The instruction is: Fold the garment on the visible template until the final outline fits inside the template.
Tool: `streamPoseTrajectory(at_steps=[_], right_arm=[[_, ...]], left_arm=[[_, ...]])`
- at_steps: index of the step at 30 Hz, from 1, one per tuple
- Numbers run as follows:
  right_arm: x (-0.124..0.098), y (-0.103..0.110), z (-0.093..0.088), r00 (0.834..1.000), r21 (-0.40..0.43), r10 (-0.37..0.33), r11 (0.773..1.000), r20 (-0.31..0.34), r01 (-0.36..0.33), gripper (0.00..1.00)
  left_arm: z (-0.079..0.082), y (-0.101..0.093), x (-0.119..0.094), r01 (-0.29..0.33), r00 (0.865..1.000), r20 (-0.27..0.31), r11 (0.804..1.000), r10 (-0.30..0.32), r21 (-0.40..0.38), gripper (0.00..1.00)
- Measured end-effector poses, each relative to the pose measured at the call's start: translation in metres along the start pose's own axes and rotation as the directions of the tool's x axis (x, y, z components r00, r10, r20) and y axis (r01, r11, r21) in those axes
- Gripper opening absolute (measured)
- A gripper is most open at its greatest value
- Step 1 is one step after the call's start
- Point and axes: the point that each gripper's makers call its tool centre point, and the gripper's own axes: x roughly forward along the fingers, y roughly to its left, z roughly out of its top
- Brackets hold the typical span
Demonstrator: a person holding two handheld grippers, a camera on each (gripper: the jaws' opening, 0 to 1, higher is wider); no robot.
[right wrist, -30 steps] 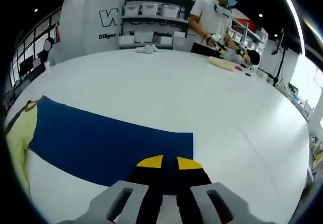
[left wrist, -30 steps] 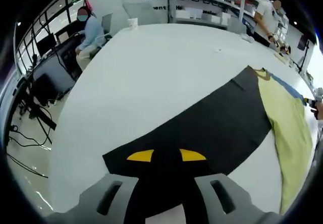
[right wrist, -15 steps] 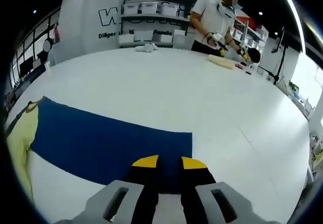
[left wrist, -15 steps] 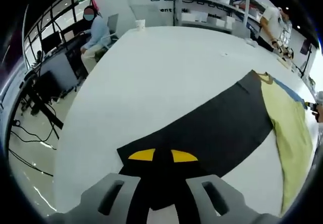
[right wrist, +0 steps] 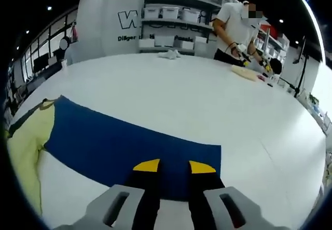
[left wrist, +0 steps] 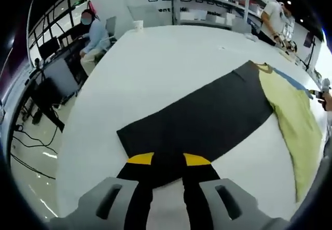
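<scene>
Two parted grippers poised at the outer ends of a garment on a white table.

Left gripper [left wrist: 168, 159], jaws apart, sits over the black sleeve [left wrist: 202, 121] end; the yellow garment body [left wrist: 295, 121] lies rightward. Right gripper [right wrist: 174, 166], jaws apart, sits over the blue sleeve [right wrist: 119, 144] edge; bare table [right wrist: 207, 100] stretches beyond.

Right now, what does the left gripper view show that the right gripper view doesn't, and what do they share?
Left gripper view only: the dark panel under the left claw, a seated person at desks, and a cup on the table's far edge.

Right gripper view only: the blue panel under the right claw.

Both: the white table, the yellow-green garment, shelves with bins, and a standing person. Both claws are open.
</scene>
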Motion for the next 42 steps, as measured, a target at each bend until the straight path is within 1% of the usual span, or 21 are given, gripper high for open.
streamPoseTrajectory(at_steps=[2, 5, 9, 15, 16, 17, 19, 22, 25, 27, 28, 31, 32, 33, 34, 36, 37, 39, 40, 42], right_arm=[[0.002, 0.0, -0.004, 1.0, -0.011, 0.003, 1.0, -0.013, -0.003, 0.13], [0.004, -0.004, -0.01, 1.0, -0.019, -0.001, 1.0, -0.03, 0.001, 0.14], [0.003, -0.009, -0.01, 1.0, -0.008, -0.008, 1.0, -0.016, 0.008, 0.15], [0.002, -0.015, -0.012, 1.0, 0.004, -0.019, 1.0, -0.015, 0.019, 0.15], [0.002, -0.016, -0.012, 1.0, 0.005, -0.02, 1.0, -0.012, 0.02, 0.16], [0.001, -0.017, -0.013, 1.0, 0.012, -0.023, 1.0, -0.006, 0.023, 0.16], [0.001, -0.018, -0.013, 1.0, 0.02, -0.026, 0.999, -0.004, 0.026, 0.16], [0.001, -0.02, -0.014, 1.0, 0.029, -0.028, 0.999, -0.003, 0.028, 0.16], [0.0, -0.022, -0.014, 0.999, 0.037, -0.035, 0.999, -0.004, 0.035, 0.18], [0.0, -0.022, -0.014, 0.999, 0.039, -0.033, 0.999, -0.007, 0.033, 0.18], [0.0, -0.022, -0.014, 0.999, 0.038, -0.033, 0.999, -0.008, 0.034, 0.18], [0.0, -0.022, -0.014, 0.999, 0.042, -0.033, 0.999, -0.01, 0.034, 0.18], [0.0, -0.022, -0.014, 0.999, 0.043, -0.033, 0.999, -0.01, 0.033, 0.18], [0.001, -0.022, -0.014, 0.999, 0.044, -0.034, 0.998, -0.009, 0.034, 0.18], [0.001, -0.022, -0.014, 0.999, 0.045, -0.035, 0.998, -0.009, 0.035, 0.18], [0.001, -0.023, -0.014, 0.999, 0.045, -0.034, 0.998, -0.01, 0.035, 0.18], [0.001, -0.023, -0.014, 0.999, 0.048, -0.034, 0.998, -0.009, 0.035, 0.18], [0.001, -0.023, -0.014, 0.999, 0.046, -0.035, 0.998, -0.011, 0.035, 0.18], [0.001, -0.023, -0.014, 0.999, 0.047, -0.035, 0.998, -0.012, 0.035, 0.18], [0.001, -0.024, -0.014, 0.999, 0.046, -0.039, 0.998, -0.013, 0.039, 0.18]], left_arm=[[-0.001, 0.001, 0.0, -0.003, 1.0, -0.003, 1.0, 0.003, -0.022, 0.26], [-0.003, 0.008, -0.003, -0.028, 1.0, -0.01, 1.0, 0.028, 0.014, 0.23], [-0.007, 0.015, -0.007, -0.038, 0.999, -0.013, 0.999, 0.039, 0.018, 0.19], [-0.006, 0.014, -0.007, -0.041, 0.999, -0.019, 0.999, 0.042, 0.035, 0.17], [-0.007, 0.014, -0.007, -0.042, 0.999, -0.021, 0.998, 0.043, 0.035, 0.15], [-0.007, 0.015, -0.007, -0.044, 0.999, -0.024, 0.998, 0.045, 0.038, 0.11], [-0.01, 0.017, -0.008, -0.049, 0.998, -0.04, 0.995, 0.052, 0.082, 0.06], [-0.01, 0.018, -0.008, -0.043, 0.999, -0.03, 0.997, 0.045, 0.065, 0.06], [-0.01, 0.018, -0.008, -0.038, 0.999, -0.029, 0.997, 0.04, 0.067, 0.06], [-0.01, 0.018, -0.007, -0.039, 0.999, -0.034, 0.997, 0.041, 0.068, 0.07], [-0.01, 0.018, -0.007, -0.047, 0.998, -0.037, 0.999, 0.048, 0.023, 0.07], [-0.008, 0.024, -0.007, -0.067, 0.997, -0.032, 0.998, 0.067, -0.005, 0.14], [-0.009, 0.025, -0.007, -0.064, 0.997, -0.034, 0.998, 0.064, -0.017, 0.15], [-0.009, 0.026, -0.007, -0.066, 0.997, -0.033, 0.998, 0.065, -0.013, 0.17], [-0.008, 0.03, -0.007, -0.079, 0.996, -0.032, 0.996, 0.078, -0.029, 0.19], [-0.009, 0.033, -0.006, -0.078, 0.997, -0.035, 0.994, 0.075, -0.077, 0.24], [-0.01, 0.035, -0.006, -0.084, 0.996, -0.037, 0.992, 0.081, -0.089, 0.26], [-0.01, 0.038, -0.007, -0.093, 0.995, -0.037, 0.991, 0.09, -0.1, 0.29], [-0.01, 0.038, -0.006, -0.09, 0.996, -0.038, 0.99, 0.087, -0.106, 0.29], [-0.009, 0.036, -0.006, -0.093, 0.995, -0.04, 0.991, 0.089, -0.095, 0.29]])
